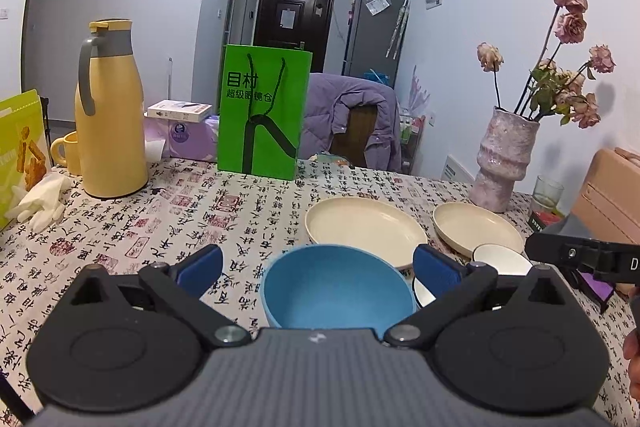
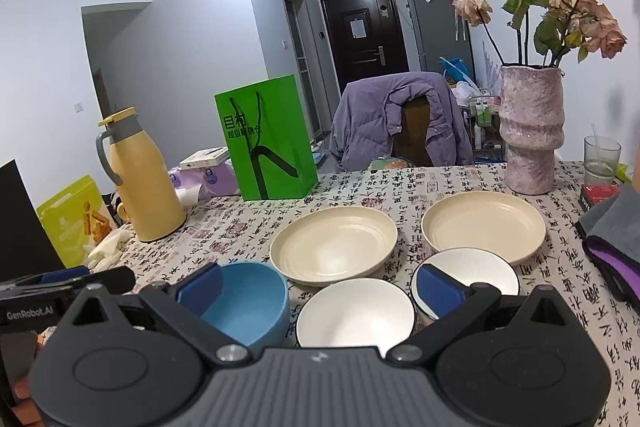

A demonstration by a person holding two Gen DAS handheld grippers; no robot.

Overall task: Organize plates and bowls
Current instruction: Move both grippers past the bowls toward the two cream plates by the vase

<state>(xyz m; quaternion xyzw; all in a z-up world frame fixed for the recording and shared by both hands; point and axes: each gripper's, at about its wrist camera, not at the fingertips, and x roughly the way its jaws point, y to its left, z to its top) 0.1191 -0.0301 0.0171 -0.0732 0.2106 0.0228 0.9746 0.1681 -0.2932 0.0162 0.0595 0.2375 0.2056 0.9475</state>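
Note:
A blue bowl (image 1: pixel 336 287) (image 2: pixel 252 301) sits on the table near its front edge. My left gripper (image 1: pixel 318 263) is open, its blue pads spread wide to either side of this bowl without touching it. Behind lie two cream plates, one at centre (image 1: pixel 364 227) (image 2: pixel 334 243) and one to the right (image 1: pixel 476 231) (image 2: pixel 484 225). Two white bowls stand in front of the plates: one (image 2: pixel 356 313) between the pads of my open right gripper (image 2: pixel 318 291), the other (image 2: pixel 476 269) (image 1: pixel 502 259) partly behind its right pad.
A calligraphy-print cloth covers the table (image 1: pixel 180 223). A yellow jug (image 1: pixel 110 111), a green paper bag (image 1: pixel 262 113) and a pink vase of dried roses (image 2: pixel 530 131) stand at the back. A glass (image 2: pixel 600 157), a folded grey and purple cloth (image 2: pixel 616 235) lie right.

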